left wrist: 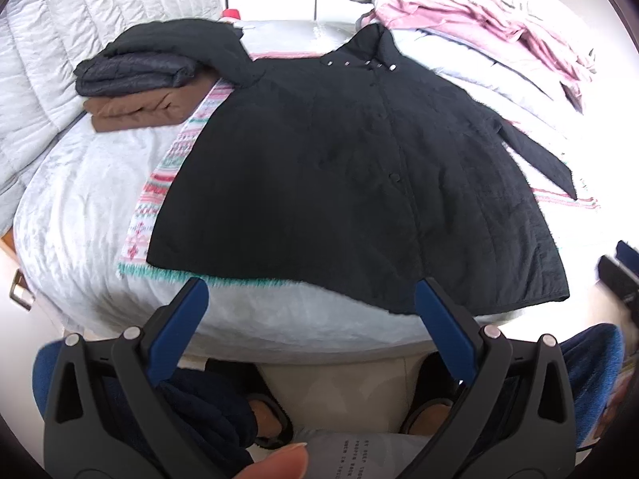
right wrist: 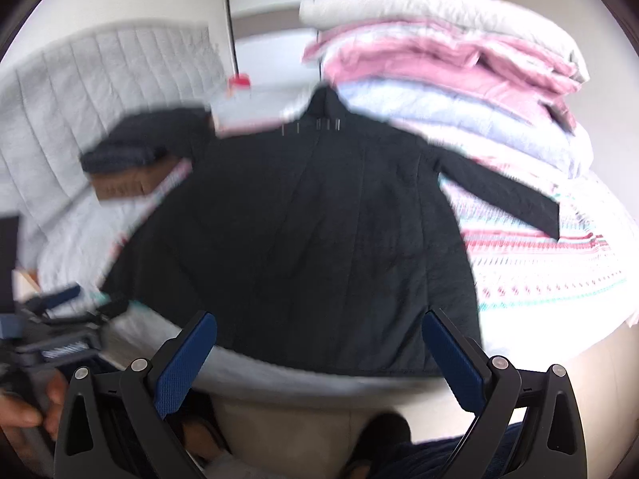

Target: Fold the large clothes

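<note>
A large black quilted coat (left wrist: 359,175) lies spread flat on the bed, collar at the far end, hem toward me, one sleeve stretched out to the right. It also shows in the right wrist view (right wrist: 319,231), blurred. My left gripper (left wrist: 311,291) is open and empty, just short of the coat's hem. My right gripper (right wrist: 319,327) is open and empty, its blue pads over the hem at the bed's near edge. The right gripper shows at the right edge of the left wrist view (left wrist: 619,275).
A patterned pink and green blanket (left wrist: 167,183) lies under the coat on the grey bedcover (left wrist: 80,207). Folded dark and brown clothes (left wrist: 139,80) are stacked at the far left. Piled pink and white bedding (left wrist: 499,28) fills the far right. My slippered feet (left wrist: 271,419) stand below.
</note>
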Demonstrator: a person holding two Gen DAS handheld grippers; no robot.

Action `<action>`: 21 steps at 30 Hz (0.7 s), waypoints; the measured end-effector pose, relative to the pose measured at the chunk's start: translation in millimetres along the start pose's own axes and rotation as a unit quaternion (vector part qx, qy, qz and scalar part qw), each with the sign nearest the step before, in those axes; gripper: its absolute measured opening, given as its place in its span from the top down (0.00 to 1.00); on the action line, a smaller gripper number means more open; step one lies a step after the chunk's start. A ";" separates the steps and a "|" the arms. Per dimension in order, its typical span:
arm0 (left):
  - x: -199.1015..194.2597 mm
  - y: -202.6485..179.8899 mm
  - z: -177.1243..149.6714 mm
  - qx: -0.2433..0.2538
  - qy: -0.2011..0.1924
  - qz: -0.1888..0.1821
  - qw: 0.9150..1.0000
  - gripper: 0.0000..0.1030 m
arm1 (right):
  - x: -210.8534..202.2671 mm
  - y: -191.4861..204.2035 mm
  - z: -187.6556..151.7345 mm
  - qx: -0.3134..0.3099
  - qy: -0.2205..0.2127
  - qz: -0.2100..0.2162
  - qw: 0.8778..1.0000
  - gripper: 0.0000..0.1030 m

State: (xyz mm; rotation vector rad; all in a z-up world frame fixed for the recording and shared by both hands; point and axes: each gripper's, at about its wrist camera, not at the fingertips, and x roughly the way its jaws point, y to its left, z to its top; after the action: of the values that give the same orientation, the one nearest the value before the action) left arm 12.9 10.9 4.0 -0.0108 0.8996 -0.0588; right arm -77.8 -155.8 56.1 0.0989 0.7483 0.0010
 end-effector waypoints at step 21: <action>65.6 -33.2 183.0 -0.040 -0.080 -0.140 0.986 0.00 | 154.5 -338.1 75.2 0.439 -0.009 0.041 0.898 0.00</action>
State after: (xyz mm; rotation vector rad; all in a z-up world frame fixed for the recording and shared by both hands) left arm 195.3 -28.7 67.7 -0.2150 0.7345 -0.2806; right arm 74.9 -493.5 -24.6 0.9942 0.6782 -0.2601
